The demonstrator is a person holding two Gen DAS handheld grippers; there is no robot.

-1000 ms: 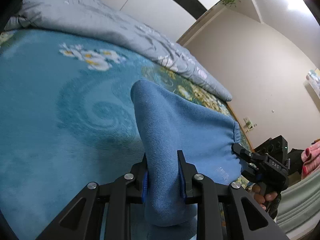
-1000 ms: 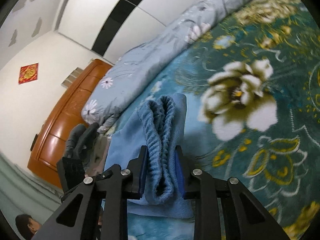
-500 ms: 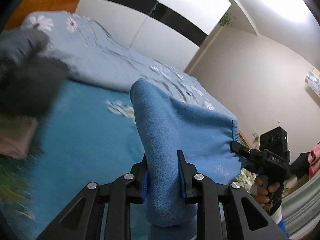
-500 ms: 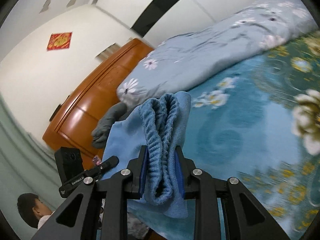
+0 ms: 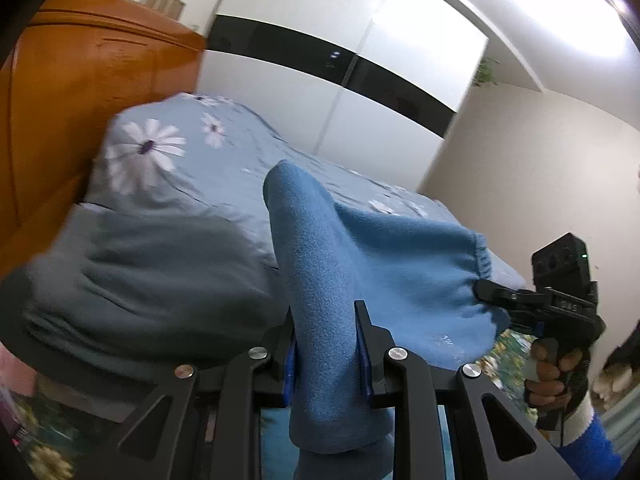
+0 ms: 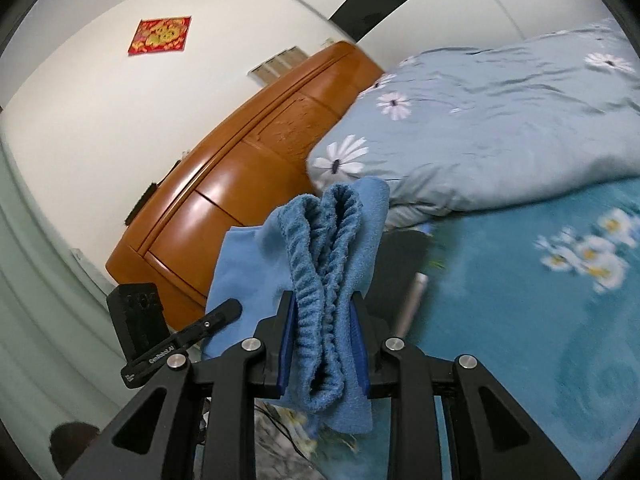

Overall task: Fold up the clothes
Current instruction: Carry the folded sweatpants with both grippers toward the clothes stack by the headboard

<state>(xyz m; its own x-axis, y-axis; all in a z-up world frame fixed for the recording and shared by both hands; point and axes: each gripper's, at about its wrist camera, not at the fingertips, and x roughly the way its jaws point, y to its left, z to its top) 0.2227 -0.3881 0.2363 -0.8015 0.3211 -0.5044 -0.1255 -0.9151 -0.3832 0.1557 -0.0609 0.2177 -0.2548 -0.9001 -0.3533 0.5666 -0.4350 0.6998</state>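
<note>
L gripper (image 5: 326, 344) is clamping a fold of the blue fleece garment (image 5: 384, 272), jaws pressed on the cloth from both sides. R gripper (image 6: 323, 334) is clamping the garment's bunched ribbed waistband (image 6: 326, 264) the same way. The garment is hanging stretched betw. the two grippers, up above the teal floral bed (image 6: 520, 320). A grey garment (image 5: 140, 288) is lying blurred just left of the L gripper. A grey-blue daisy quilt (image 6: 500, 128) is lying heaped w/ the orange wooden headboard (image 6: 248, 168) behind it.
</note>
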